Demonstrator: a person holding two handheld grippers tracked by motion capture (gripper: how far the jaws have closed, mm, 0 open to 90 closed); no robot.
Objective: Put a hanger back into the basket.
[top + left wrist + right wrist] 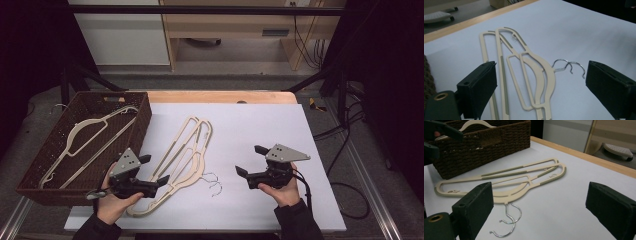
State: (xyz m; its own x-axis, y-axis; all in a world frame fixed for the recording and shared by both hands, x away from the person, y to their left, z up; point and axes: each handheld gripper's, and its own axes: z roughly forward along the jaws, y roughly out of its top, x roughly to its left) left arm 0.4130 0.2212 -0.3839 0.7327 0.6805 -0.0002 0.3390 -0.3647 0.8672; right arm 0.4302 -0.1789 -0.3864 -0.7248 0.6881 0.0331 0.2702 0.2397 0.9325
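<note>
Two cream hangers [187, 150] lie stacked on the white board [260, 125], their wire hooks [214, 182] pointing toward the near edge. My left gripper [156, 169] hovers open just above their lower shoulders, with nothing gripped. In the left gripper view the hangers [547, 77] run between and beyond the wide-apart jaws of that gripper [541, 72]. My right gripper [248, 160] is held open to the right of the hooks. In its own view the right gripper [539, 200] faces the hangers [506, 198] and hooks [511, 220] from a short way off.
A brown wicker basket [142, 125] stands at the left, partly off the board, with another cream hanger [92, 123] inside. It also appears as the basket [481, 147] in the right gripper view. A wooden table edge [220, 96] runs behind the board. Cables trail at right.
</note>
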